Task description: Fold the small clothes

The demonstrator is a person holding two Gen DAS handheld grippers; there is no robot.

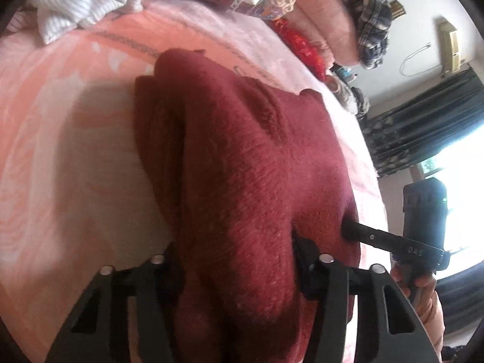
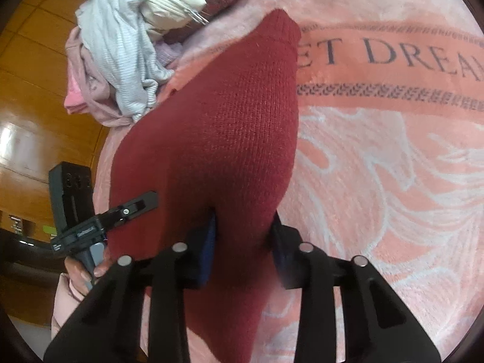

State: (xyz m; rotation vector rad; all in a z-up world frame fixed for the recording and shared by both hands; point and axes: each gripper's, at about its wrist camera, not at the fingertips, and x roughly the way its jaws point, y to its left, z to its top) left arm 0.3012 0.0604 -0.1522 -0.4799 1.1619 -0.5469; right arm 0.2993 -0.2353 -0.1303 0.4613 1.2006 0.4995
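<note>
The dark red knit sweater (image 2: 224, 139) lies on the pink blanket (image 2: 378, 181) of the bed, its long axis running near to far. Both the left gripper (image 1: 239, 260) and right gripper (image 2: 242, 236) pinch its near edge.
</note>
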